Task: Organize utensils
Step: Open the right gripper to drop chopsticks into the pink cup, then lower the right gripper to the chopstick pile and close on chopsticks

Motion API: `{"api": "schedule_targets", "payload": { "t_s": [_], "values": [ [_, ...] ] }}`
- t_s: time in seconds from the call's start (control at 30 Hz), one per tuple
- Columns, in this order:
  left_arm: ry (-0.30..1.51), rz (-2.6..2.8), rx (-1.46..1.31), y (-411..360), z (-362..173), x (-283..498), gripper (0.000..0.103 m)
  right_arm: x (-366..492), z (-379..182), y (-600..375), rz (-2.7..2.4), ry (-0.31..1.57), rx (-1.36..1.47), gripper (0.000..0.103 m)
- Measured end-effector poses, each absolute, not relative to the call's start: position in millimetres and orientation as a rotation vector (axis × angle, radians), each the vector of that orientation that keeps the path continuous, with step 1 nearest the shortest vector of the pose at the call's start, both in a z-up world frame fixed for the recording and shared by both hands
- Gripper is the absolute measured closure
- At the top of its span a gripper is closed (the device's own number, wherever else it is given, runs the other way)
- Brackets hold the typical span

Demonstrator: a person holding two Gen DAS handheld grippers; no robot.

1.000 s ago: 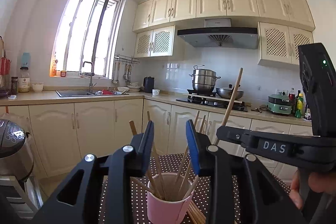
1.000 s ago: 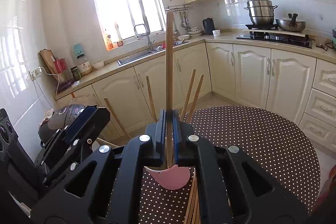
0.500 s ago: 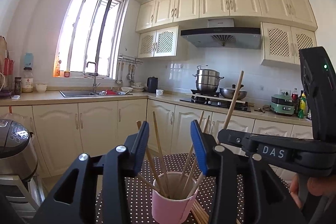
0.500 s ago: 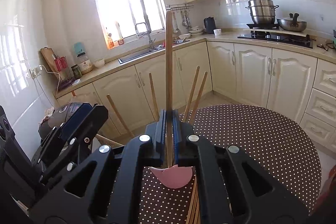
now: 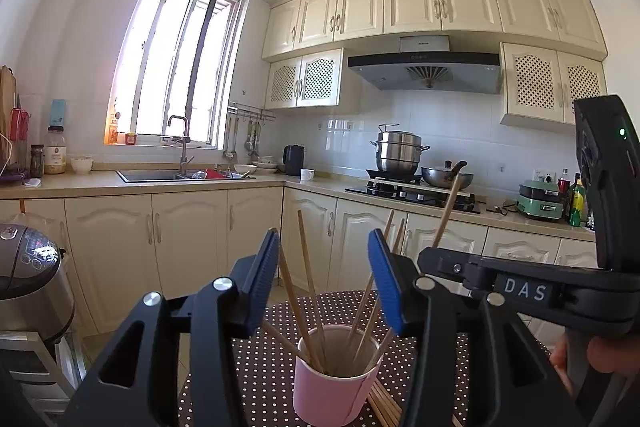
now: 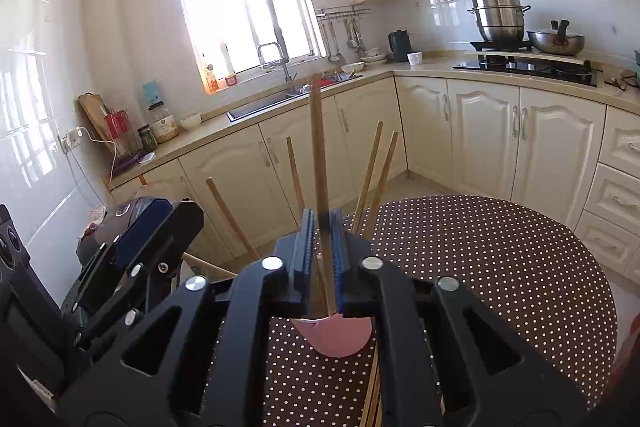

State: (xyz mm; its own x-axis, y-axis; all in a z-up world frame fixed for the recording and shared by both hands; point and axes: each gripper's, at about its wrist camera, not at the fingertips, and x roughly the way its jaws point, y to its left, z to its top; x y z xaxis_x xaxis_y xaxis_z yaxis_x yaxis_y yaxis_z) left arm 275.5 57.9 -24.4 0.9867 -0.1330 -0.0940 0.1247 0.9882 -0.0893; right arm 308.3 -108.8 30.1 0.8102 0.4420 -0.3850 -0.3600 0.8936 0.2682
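Worktop (image 6: 500, 267): pink cup (image 5: 332, 383) sits just below both hand-held grippers. Left hand-held gripper (image 5: 326, 283) has just been opening, nothing between its jaws. Right hand-held gripper (image 6: 321, 251), just parted, loosely flanks chopstick (image 6: 319, 155), tip in cup. Best to open fully, withdraw upward without tipping cup.

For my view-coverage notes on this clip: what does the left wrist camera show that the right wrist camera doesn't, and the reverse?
Left wrist only: the inside of the pink cup, where the chopstick tips rest, the green appliance on the counter, and a hand on the right claw's handle.

Right wrist only: the right claw, just opening, jaws slightly apart around one upright chopstick, and the cutting board by the wall socket.

Both: the cup, the polka-dot table, loose chopsticks beside the cup, the sink, and the steamer pot.
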Motion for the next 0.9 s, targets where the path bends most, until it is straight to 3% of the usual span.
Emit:
{"api": "schedule_targets", "payload": {
  "t_s": [0.1, 0.63, 0.9],
  "values": [
    [0.095, -0.126, -0.078, 59.2, -22.7, 274.8, 0.055, 306.8, 32.4, -110.8, 0.426, 0.438, 0.191, 0.062],
    [0.111, -0.131, -0.057, 52.2, -14.9, 260.1, 0.054, 284.9, 39.9, -132.9, 0.404, 0.428, 0.186, 0.061],
    [0.242, -0.171, -0.026, 36.2, -29.1, 255.5, 0.054, 272.5, 23.5, -154.9, 0.37, 0.516, 0.146, 0.06]
  ]
}}
